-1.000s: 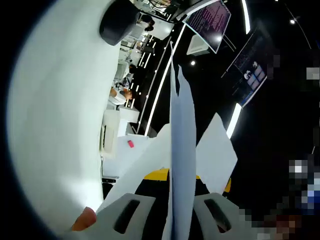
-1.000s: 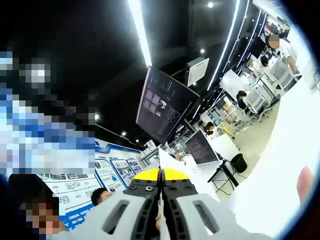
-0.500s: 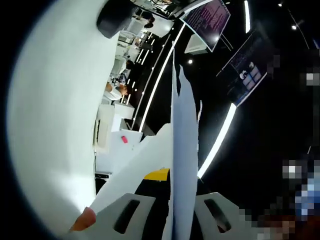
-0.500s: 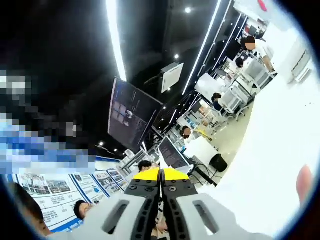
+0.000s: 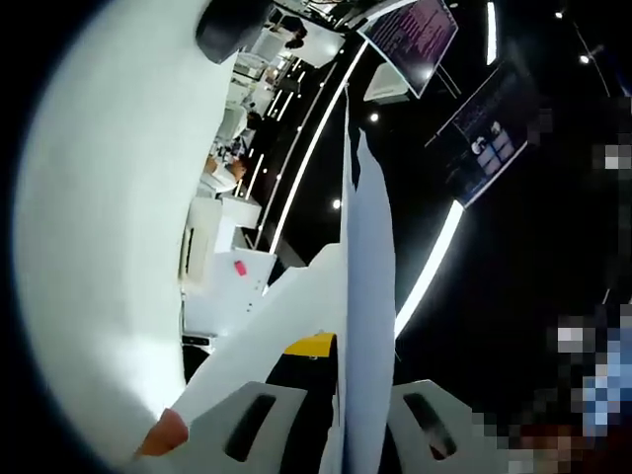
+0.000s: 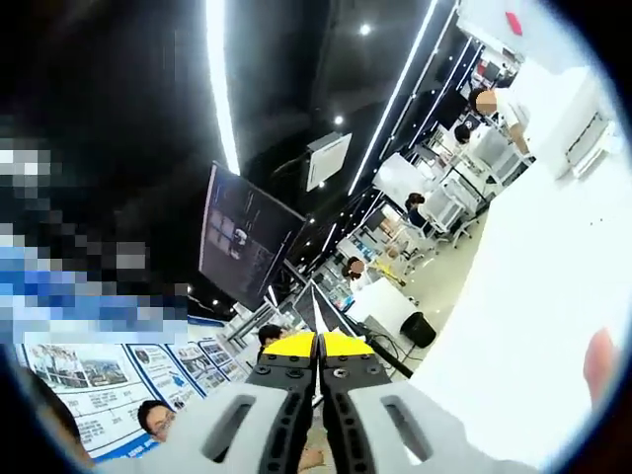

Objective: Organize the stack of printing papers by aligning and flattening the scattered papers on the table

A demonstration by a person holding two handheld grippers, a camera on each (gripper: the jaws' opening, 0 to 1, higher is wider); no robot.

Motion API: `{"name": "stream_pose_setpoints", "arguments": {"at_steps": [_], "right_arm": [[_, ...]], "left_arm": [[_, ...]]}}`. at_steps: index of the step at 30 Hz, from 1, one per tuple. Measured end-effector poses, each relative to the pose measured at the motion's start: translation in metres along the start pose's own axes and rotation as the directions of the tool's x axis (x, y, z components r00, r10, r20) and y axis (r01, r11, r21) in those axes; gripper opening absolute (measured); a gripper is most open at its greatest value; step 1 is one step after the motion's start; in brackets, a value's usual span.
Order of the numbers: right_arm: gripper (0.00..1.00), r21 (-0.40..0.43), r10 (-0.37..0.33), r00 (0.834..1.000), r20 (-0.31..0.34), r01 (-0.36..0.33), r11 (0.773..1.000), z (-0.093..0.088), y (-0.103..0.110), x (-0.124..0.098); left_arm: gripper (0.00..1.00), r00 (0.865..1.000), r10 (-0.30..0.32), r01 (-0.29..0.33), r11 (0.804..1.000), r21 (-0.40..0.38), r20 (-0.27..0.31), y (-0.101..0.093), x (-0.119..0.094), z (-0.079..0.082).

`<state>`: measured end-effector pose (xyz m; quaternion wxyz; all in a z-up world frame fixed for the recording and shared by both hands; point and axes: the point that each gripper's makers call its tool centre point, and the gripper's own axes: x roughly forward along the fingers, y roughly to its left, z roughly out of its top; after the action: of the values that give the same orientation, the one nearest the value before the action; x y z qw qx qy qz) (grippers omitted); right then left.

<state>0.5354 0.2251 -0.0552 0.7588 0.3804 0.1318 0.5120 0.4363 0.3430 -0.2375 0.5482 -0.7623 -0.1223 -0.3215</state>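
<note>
Left gripper view: left gripper (image 5: 346,434) is clamped on the stack of papers (image 5: 367,296), seen edge-on and running up the middle of the frame from between the jaws; one sheet (image 5: 281,331) splays off to the left, so the edges aren't flush yet. Right gripper view: right gripper (image 6: 318,395) has its jaws pressed together with a thin white paper edge (image 6: 318,390) just visible in the seam, so it reads as pinching the same stack, though I can't confirm how many sheets it holds. Both cameras point up and away, so the stack looks lifted off the surface. To do this step well I'd keep both pinches light, drop the lower edge onto the table (image 5: 109,247) and tap to square it, then lay flat and press. Table is white and bright, along the left of the left gripper view. Room: dark ceiling with light strips (image 6: 219,84), a hanging monitor (image 6: 242,242), desks and people far off.
</note>
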Motion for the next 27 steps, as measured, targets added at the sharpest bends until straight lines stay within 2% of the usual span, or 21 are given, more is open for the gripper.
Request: {"name": "stream_pose_setpoints", "arguments": {"at_steps": [2,4,6,9,18,27], "right_arm": [[0.0,-0.023,-0.012,1.0,0.0,0.012,1.0,0.001,-0.005,-0.002],[0.0,0.004,-0.008,1.0,-0.013,0.008,1.0,-0.003,-0.004,-0.002],[0.0,-0.047,-0.018,1.0,-0.02,0.017,0.999,-0.009,-0.006,-0.001],[0.0,-0.033,-0.021,0.999,-0.046,0.02,0.999,-0.017,-0.007,0.001],[0.0,-0.022,-0.03,0.997,-0.066,0.028,0.999,-0.02,-0.012,0.004],[0.0,0.008,-0.025,0.994,-0.108,0.026,1.0,-0.044,-0.018,0.005]], "left_arm": [[0.06,1.0,-0.009,0.009,1.0,0.002,-0.004,-0.001,0.0,0.0],[0.07,1.0,-0.015,0.015,1.0,0.01,-0.007,-0.002,0.002,-0.001],[0.07,1.0,-0.021,0.021,1.0,0.014,-0.007,-0.002,0.003,-0.001],[0.08,1.0,-0.029,0.029,0.999,0.014,-0.003,-0.003,0.004,-0.001],[0.16,0.999,-0.035,0.035,0.999,0.025,0.021,-0.005,0.003,0.005],[0.21,0.997,-0.071,0.069,0.996,0.06,0.041,-0.015,0.006,0.01]]}}
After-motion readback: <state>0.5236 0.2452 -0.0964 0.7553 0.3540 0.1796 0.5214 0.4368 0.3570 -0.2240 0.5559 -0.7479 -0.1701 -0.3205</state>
